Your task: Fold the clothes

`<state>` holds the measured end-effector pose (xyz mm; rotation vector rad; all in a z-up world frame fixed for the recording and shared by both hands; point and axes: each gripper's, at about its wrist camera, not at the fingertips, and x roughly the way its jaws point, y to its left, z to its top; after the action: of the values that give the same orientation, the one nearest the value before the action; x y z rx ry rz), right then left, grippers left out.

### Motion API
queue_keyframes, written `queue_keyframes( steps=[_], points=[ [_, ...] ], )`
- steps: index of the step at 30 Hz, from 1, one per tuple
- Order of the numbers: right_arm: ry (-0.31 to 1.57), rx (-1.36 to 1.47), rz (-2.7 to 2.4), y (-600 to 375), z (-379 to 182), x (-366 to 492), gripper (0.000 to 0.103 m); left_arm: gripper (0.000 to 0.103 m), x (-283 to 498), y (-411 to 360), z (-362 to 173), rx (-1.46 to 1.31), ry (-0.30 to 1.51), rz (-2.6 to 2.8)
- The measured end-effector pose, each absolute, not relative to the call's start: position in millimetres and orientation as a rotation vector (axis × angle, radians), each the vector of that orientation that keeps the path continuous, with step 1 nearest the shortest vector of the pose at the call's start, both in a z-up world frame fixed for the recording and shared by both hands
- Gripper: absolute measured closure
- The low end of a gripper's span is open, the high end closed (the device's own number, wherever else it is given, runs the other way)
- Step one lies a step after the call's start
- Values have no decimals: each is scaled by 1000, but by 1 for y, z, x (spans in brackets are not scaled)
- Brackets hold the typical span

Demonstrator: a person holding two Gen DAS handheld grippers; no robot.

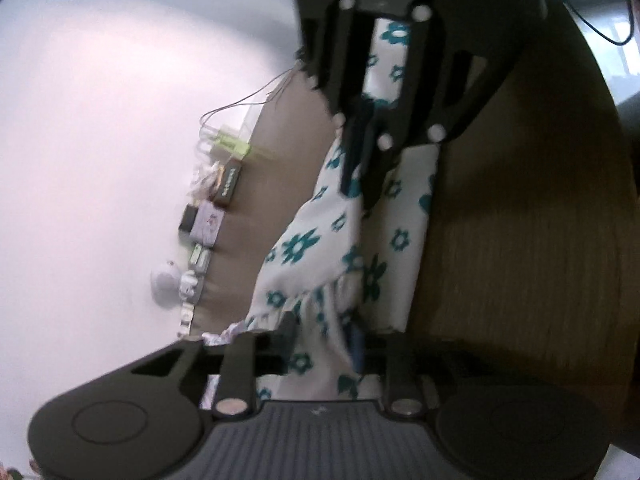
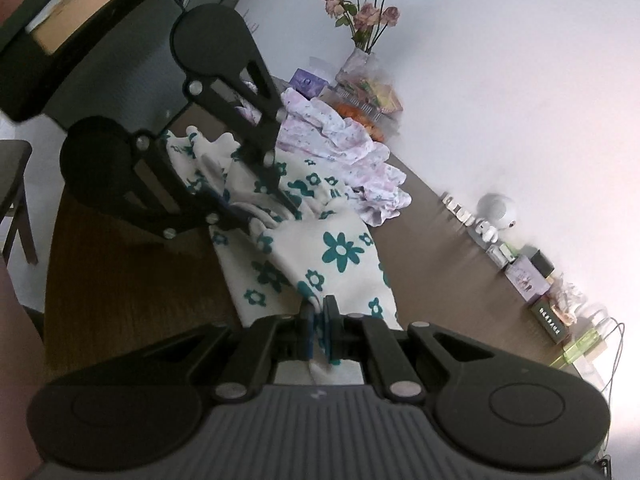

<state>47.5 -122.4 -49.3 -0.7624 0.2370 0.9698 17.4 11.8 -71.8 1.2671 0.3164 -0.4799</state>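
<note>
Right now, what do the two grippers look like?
Both match. Each gripper is matte black, with flat linkage bars joined by silver round pivot pins, two rounded disc-shaped lobes at the base and a grey ribbed plate between them. The right gripper has blue pads on its fingers; the left gripper shows a blue pad too. No cables or sleeves are visible.

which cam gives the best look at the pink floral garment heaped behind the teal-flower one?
Right wrist view: the crumpled pink floral garment lies in plain sight on the brown wooden table, beyond the white teal-flowered cloth. Left wrist view shows at most a pale scrap near its own fingers.
</note>
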Motion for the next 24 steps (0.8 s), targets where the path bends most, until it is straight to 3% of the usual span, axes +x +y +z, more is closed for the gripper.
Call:
queue_keyframes(
  steps=[4,6,7,15,16,18,19,20,24],
  points=[
    [243,-757,976,-122,-50,48,99,70,18,21,-69,1257,328,-472],
    [245,-754,980,-122,-51,46,99,81,17,22,-72,1274,325,-471],
    [249,-751,982,-122,-51,47,99,97,17,23,-72,1283,333,-479],
    [280,-765,993,-124,-57,48,99,97,23,29,-62,1204,416,-523],
    [285,-759,993,-124,-56,49,98,94,23,29,-61,1191,419,-520],
    [312,-700,994,-130,-50,53,90,77,23,35,-56,1143,424,-510],
    [325,-657,993,-137,-46,55,86,57,22,41,-50,1101,433,-508],
    [339,-604,989,-147,-40,58,85,48,21,46,-43,1057,441,-507],
    [391,-341,918,-203,-12,73,72,39,32,75,-13,829,471,-538]
  ],
)
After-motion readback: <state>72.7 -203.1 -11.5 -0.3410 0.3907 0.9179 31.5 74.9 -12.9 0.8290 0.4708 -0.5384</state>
